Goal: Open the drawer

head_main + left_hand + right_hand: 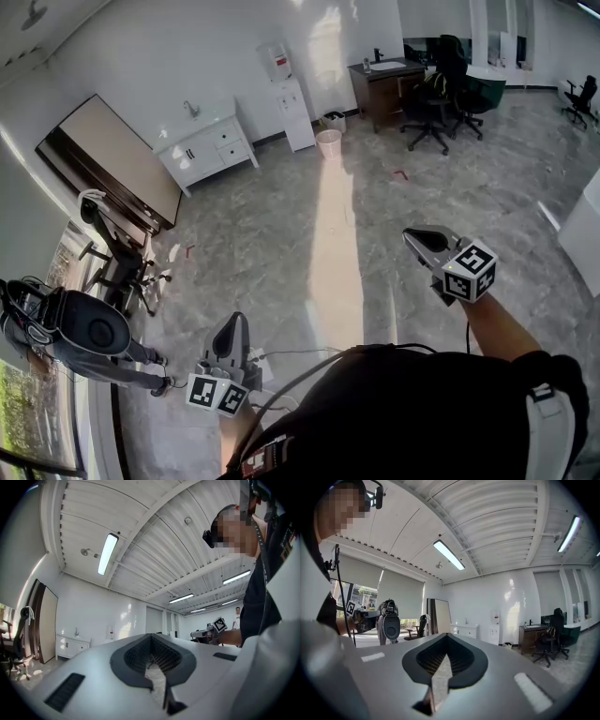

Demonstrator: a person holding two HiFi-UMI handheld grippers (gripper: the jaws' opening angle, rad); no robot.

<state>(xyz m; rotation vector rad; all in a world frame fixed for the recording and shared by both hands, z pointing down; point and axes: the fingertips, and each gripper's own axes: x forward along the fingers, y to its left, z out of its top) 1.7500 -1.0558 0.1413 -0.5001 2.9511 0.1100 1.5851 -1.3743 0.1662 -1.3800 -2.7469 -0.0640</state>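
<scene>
A white sink cabinet (206, 145) with small drawers (230, 141) on its right side stands against the far wall, several steps from me. It also shows far off in the left gripper view as the cabinet (70, 646) and in the right gripper view as the cabinet (464, 630). My left gripper (234, 321) is low at my left, jaws together and empty, pointing across the floor. My right gripper (411, 235) is held out at the right, jaws also together with nothing in them. Each gripper view shows its own tips meeting: left gripper (151, 635), right gripper (446, 635).
A white water dispenser (295, 112) and a bin (329, 142) stand right of the cabinet. A dark desk (384, 89) with office chairs (431, 103) is at the far right. An exercise machine (75, 328), a black chair (112, 253) and a leaning board (112, 159) line the left. A cable (300, 353) lies near my feet.
</scene>
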